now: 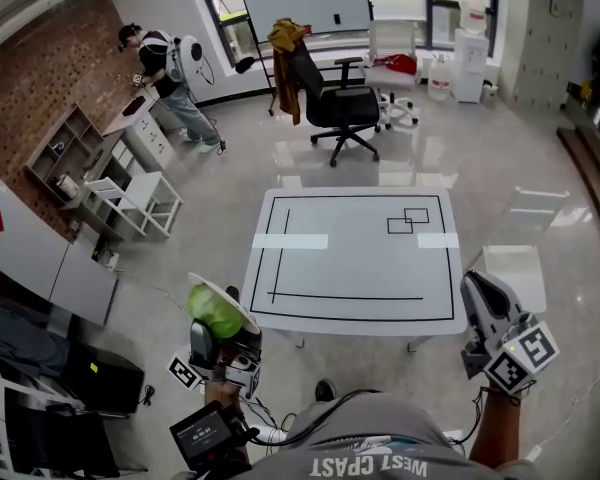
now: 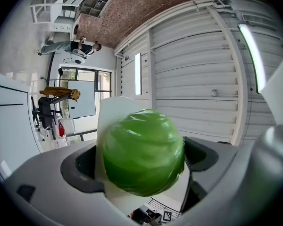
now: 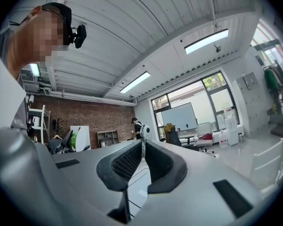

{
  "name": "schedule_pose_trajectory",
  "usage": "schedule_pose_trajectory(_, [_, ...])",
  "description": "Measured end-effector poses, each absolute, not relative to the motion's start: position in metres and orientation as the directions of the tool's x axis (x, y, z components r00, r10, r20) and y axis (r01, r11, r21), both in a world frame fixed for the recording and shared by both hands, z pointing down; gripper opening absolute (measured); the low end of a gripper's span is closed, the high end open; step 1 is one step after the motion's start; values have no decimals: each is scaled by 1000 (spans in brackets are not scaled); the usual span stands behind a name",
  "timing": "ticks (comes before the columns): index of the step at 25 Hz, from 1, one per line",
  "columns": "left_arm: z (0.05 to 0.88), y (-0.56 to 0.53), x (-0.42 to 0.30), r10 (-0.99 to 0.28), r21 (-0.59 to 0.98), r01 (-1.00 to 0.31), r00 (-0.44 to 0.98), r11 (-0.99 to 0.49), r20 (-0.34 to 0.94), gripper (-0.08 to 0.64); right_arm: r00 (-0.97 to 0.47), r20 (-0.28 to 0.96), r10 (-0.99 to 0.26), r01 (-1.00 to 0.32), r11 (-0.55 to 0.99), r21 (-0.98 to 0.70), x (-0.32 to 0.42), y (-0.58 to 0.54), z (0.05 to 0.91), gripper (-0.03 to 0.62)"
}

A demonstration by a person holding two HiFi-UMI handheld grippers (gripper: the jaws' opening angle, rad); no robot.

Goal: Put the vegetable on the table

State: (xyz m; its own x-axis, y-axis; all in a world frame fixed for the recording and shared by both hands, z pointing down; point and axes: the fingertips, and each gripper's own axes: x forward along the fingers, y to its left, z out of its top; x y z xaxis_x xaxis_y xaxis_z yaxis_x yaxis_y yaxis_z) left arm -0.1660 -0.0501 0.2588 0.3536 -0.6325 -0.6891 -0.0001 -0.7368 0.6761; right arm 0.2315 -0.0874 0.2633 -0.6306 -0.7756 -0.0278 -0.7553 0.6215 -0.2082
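1. Left tool (image 2: 140,166): jaws clamped on a green cabbage (image 2: 144,149), one pad on each side; a white flat piece sits behind it.
2. Cabbage sticks out past the jaw tips.
3. Right tool (image 3: 142,149): jaws together, nothing between them.
4. Cabbage is off the bench (image 1: 360,268), just beside its near-left corner, above the floor (image 1: 160,298).
5. Right tool is off the near-right corner.
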Motion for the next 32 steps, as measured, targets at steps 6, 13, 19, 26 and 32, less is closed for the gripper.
schedule_pose_trajectory(6, [254,-94,-210,-589,654,39,399,-755,-703,515,-574,-31,-818,-799,569,-194,190,-105,261,8])
schedule_pose_trajectory(13, [260,-123,-251,-566,657,90,431,-748,-703,515,-536,-28,-844,-829,532,-171,144,-113,260,8])
schedule_pose_trajectory(19, [258,-134,-263,-547,655,126,447,-745,-708,515,-524,-9,-852,-841,519,-153,122,-114,256,8])
schedule_pose_trajectory(26, [263,-148,-254,-556,664,126,444,-738,-702,515,-542,1,-840,-829,535,-161,123,-142,261,8])
schedule_pose_trajectory(32, [260,-166,-232,-587,676,94,418,-731,-693,515,-577,1,-817,-803,566,-187,142,-187,260,8])
